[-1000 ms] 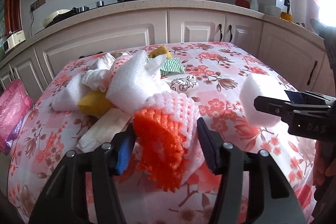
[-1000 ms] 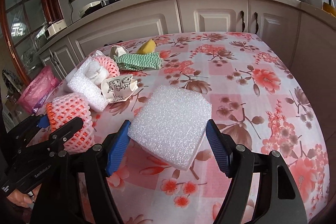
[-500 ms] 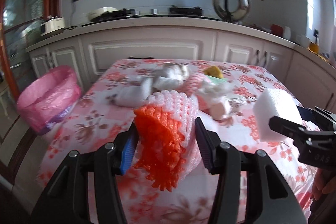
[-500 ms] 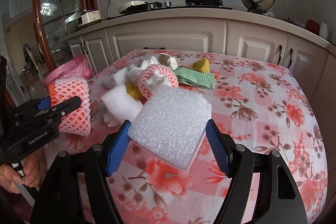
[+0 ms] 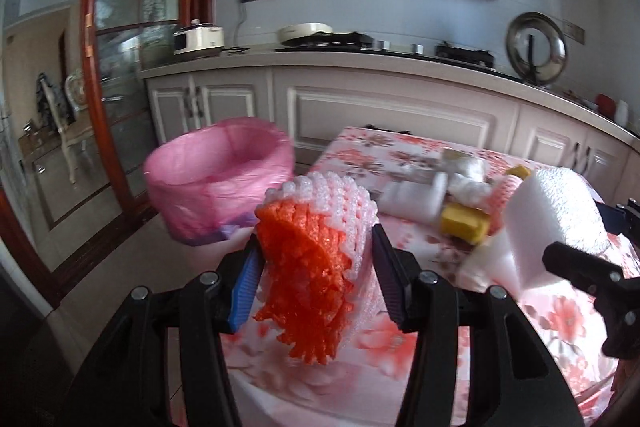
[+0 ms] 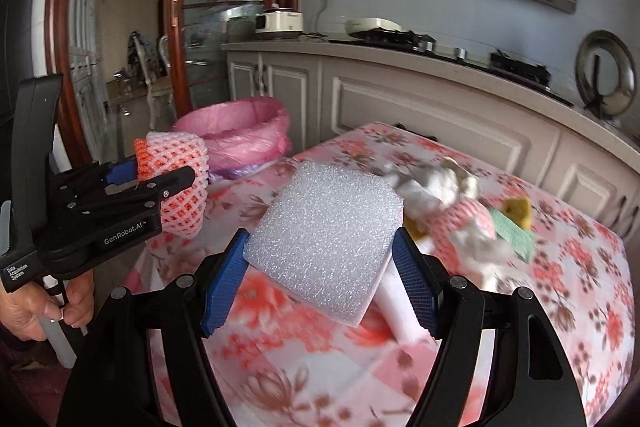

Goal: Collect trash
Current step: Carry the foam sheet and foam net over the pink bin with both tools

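My left gripper point(image 5: 316, 259) is shut on an orange and pink foam fruit net point(image 5: 316, 255), held above the table's left edge; it also shows in the right wrist view point(image 6: 176, 183). My right gripper point(image 6: 320, 259) is shut on a white foam sheet point(image 6: 328, 231), seen in the left wrist view point(image 5: 556, 215) at right. A bin lined with a pink bag point(image 5: 218, 175) stands on the floor left of the table, beyond both grippers; it also shows in the right wrist view point(image 6: 244, 131). More trash point(image 6: 460, 211) lies piled on the table: white foam, tissue, a pink net, yellow sponges, a green cloth.
The table has a floral cloth point(image 6: 560, 287). White kitchen cabinets point(image 5: 380, 115) run behind it, with a counter holding appliances. A glass door with a red wooden frame point(image 5: 96, 75) stands at left. Tiled floor point(image 5: 100, 259) lies between table and door.
Both grippers have swung left with their loads. The pink bin has come from the left edge toward the middle of both views, and the trash pile has shifted right.
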Demonstrator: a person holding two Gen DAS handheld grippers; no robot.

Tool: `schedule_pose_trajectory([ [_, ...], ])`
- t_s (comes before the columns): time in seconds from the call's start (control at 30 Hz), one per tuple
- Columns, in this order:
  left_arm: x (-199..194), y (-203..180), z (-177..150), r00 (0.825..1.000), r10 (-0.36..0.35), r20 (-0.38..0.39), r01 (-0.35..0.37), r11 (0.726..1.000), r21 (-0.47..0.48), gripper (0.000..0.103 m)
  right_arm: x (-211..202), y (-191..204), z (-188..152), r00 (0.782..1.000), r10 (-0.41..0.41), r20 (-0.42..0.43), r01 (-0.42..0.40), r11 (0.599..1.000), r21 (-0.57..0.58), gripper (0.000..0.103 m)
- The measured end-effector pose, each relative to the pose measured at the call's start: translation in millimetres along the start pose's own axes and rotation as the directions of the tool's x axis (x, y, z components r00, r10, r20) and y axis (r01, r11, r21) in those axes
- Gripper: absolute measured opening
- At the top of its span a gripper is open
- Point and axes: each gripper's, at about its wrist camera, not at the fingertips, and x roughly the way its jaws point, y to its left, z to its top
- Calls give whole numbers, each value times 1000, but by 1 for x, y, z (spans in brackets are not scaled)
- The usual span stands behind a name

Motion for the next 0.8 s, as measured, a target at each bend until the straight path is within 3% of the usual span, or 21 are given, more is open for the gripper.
schedule_pose_trajectory([
  [0.17,15,42,10,995,96,-8,-96,995,-40,51,35,19,32,997,76,25,-76,997,-23,69],
  [0.5,62,112,40,966,258,-34,-260,961,-96,52,121,56,91,978,204,32,-201,977,-65,69],
  [0.8,111,165,93,956,294,-12,-292,945,-146,53,194,72,143,963,269,29,-267,962,-59,69],
])
